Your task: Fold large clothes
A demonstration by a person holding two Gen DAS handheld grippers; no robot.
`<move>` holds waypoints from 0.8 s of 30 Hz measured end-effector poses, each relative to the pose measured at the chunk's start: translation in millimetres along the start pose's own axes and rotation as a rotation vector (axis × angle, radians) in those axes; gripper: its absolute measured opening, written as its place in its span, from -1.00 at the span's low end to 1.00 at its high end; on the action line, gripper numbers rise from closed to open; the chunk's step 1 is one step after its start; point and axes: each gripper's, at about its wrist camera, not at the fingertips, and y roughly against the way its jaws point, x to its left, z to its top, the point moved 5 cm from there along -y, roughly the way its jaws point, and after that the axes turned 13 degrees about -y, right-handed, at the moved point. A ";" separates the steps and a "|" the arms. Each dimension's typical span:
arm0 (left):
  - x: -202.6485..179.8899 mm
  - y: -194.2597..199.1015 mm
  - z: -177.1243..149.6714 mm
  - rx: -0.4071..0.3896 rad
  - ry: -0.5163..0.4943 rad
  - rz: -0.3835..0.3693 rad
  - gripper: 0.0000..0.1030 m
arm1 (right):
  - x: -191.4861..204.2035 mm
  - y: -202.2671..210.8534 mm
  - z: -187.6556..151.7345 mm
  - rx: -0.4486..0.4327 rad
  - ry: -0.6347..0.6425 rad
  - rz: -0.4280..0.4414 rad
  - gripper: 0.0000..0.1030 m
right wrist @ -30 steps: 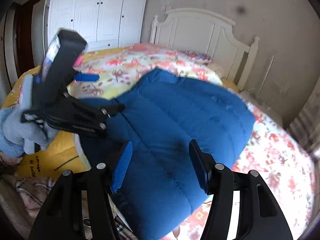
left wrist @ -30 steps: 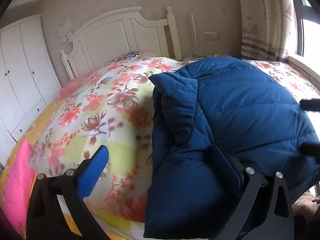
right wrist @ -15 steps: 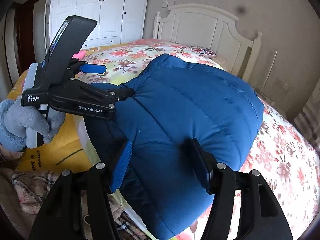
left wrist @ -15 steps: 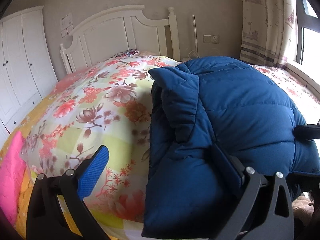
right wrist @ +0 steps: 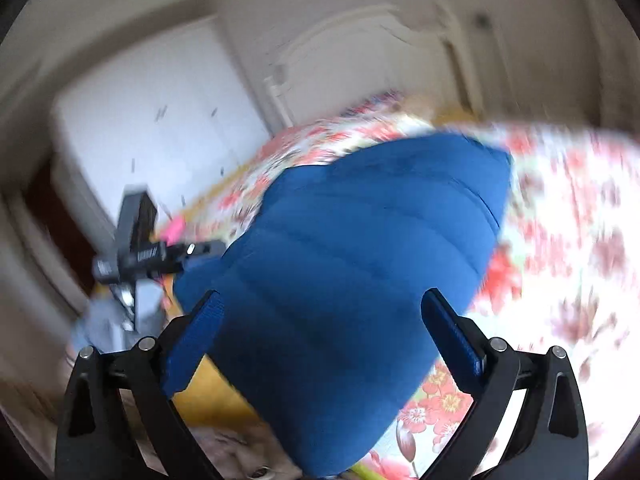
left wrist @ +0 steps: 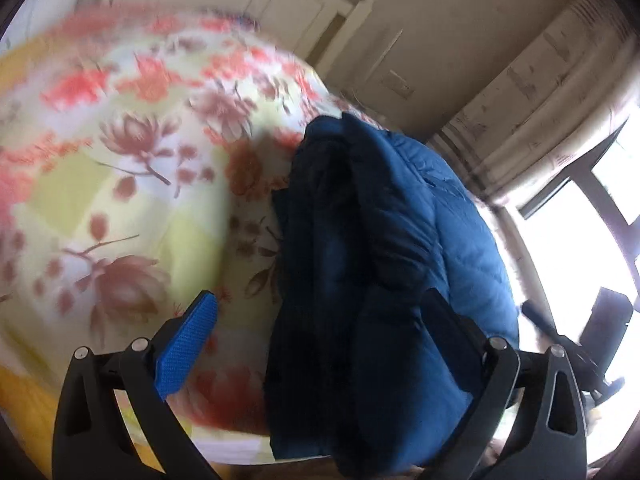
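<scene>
Lying folded between my spread right tongs [right wrist: 320, 332], the blue jacket [right wrist: 360, 264] is bundled; these jaws just opened. My left tongs [left wrist: 316, 336] gape too; only tidying seems left.

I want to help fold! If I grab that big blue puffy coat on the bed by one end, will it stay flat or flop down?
The blue puffy coat would probably flop: its folded edge already slumps in soft layers. The quilted padding looks airy, so it is likely light for its bulk. It may spring back open after folding.
</scene>
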 end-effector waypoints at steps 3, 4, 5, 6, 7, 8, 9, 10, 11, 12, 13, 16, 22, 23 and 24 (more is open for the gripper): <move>8.9 -30.1 1.7 0.100 0.071 -0.129 0.96 | -34.1 -16.8 2.2 0.064 -0.165 0.010 0.88; 8.8 -40.5 1.1 0.128 0.076 -0.154 0.96 | -43.2 -23.2 0.6 0.084 -0.207 0.009 0.88; 8.9 -50.0 0.3 0.147 0.077 -0.163 0.96 | -49.2 -28.2 -1.2 0.104 -0.236 0.014 0.88; 7.7 -51.0 2.1 0.130 0.063 -0.162 0.96 | -55.2 -35.6 -4.9 0.134 -0.278 0.044 0.88; 6.0 -52.4 2.8 0.127 0.051 -0.160 0.96 | -59.4 -40.9 -7.6 0.152 -0.312 0.074 0.88; 5.5 -52.8 3.0 0.125 0.049 -0.162 0.96 | -61.8 -42.5 -10.2 0.162 -0.329 0.092 0.91; 5.6 -53.1 2.2 0.124 0.053 -0.170 0.96 | -63.2 -46.0 -11.5 0.173 -0.341 0.104 0.91; 5.2 -52.8 1.2 0.120 0.058 -0.183 0.96 | -60.5 -48.0 -12.5 0.177 -0.319 0.106 0.91; 3.2 -52.9 -0.9 0.120 0.061 -0.218 0.85 | -59.0 -49.0 -13.3 0.178 -0.306 0.101 0.91; 1.7 -54.3 -3.2 0.126 0.069 -0.257 0.68 | -57.2 -49.1 -14.1 0.173 -0.290 0.101 0.89; 1.4 -54.4 -5.1 0.125 0.096 -0.309 0.50 | -55.7 -47.8 -15.0 0.162 -0.274 0.100 0.82; -4.2 -46.6 -3.5 0.086 0.068 -0.298 0.25 | -48.0 -40.8 -19.6 0.113 -0.203 0.075 0.55; -45.4 -40.3 18.6 -0.029 -0.016 -0.268 -0.02 | -38.8 -4.0 -6.6 -0.055 -0.061 -0.030 0.32; -54.2 -45.8 24.4 -0.042 -0.020 -0.278 -0.03 | -41.4 2.9 0.3 -0.083 -0.045 -0.045 0.31; -64.3 -55.8 32.7 -0.053 -0.021 -0.293 -0.03 | -46.1 12.3 8.5 -0.116 -0.025 -0.069 0.29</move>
